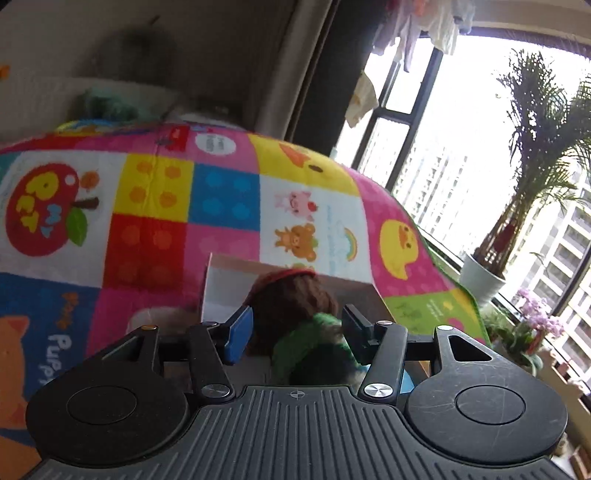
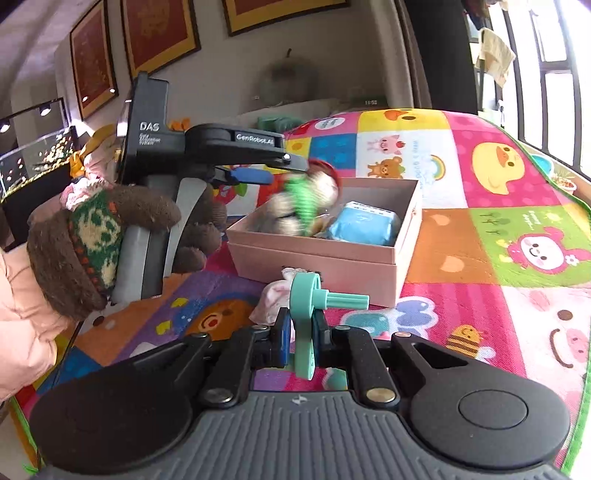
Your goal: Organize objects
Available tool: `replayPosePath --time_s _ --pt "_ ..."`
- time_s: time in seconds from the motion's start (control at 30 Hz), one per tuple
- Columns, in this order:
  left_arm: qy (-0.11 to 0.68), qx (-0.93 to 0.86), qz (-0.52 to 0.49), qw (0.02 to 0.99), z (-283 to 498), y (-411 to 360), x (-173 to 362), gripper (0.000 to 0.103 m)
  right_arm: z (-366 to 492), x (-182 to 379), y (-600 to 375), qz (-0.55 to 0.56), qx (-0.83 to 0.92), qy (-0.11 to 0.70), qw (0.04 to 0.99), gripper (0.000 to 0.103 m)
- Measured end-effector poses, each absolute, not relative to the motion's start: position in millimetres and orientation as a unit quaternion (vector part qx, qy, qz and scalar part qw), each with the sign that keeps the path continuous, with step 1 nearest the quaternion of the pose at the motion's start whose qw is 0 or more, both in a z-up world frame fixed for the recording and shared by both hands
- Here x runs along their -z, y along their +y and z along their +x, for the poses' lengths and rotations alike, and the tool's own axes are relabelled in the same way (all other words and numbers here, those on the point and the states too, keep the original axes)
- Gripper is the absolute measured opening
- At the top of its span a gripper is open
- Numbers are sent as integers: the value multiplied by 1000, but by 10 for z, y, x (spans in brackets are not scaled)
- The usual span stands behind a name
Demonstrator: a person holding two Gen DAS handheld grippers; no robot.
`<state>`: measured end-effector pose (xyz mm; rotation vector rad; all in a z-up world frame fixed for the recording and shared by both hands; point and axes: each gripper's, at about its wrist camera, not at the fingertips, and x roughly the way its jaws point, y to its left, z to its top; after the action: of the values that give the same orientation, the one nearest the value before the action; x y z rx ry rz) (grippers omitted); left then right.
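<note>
The left gripper [image 1: 297, 326] tilts gently downward, its blue pads [image 1: 241, 334] standing apart; a blurred doll [image 1: 295, 314] seems to sit loose between them. The right gripper [image 2: 301, 334] also angles down, its jaws clamped tight on a teal peg toy [image 2: 306, 306].

Bright daylight floods tall dark-framed windows [image 1: 417, 155] beside a potted palm [image 1: 517, 206]; framed pictures [image 2: 159, 33] hang on the wall.
</note>
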<state>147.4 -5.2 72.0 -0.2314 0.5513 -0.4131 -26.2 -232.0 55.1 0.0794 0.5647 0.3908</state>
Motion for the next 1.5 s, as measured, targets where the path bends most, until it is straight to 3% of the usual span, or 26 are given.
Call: replayPosePath --time_s 0.17,0.37,0.6,0.67,0.7,0.73,0.8,0.9,1.1,1.23,1.5 --pt "215 163 -115 956 1268 145 -748 57 -266 -583 -2319 41 -192 276 941 11" --pt "223 133 -166 951 934 489 -612 57 -125 -888 -2478 47 -179 259 948 11" --pt "226 157 -211 938 551 684 -578 57 818 -1472 -2447 62 -130 215 966 11" --pt "226 164 -201 939 465 702 -572 57 1233 -1487 -2409 75 -119 237 961 22" --pt "226 165 -195 940 422 722 -567 57 1444 -1465 -2435 93 -119 262 953 41" --pt "225 164 -189 941 376 751 -558 57 1577 -1437 -2486 120 -109 274 948 48" --pt "229 161 -180 943 312 827 -519 57 1636 -1401 -2640 167 -111 284 937 48" --pt "245 165 -175 939 274 886 -385 57 1431 -1362 -2862 194 -105 272 937 60" --pt "287 219 -135 923 207 575 -151 57 865 -1036 -2914 97 -56 286 952 72" --pt "290 239 -97 922 105 349 -139 57 603 -795 -2833 26 -48 296 954 72" --pt "268 241 -114 926 -1 306 -99 57 762 -754 -2832 64 -65 301 949 73"
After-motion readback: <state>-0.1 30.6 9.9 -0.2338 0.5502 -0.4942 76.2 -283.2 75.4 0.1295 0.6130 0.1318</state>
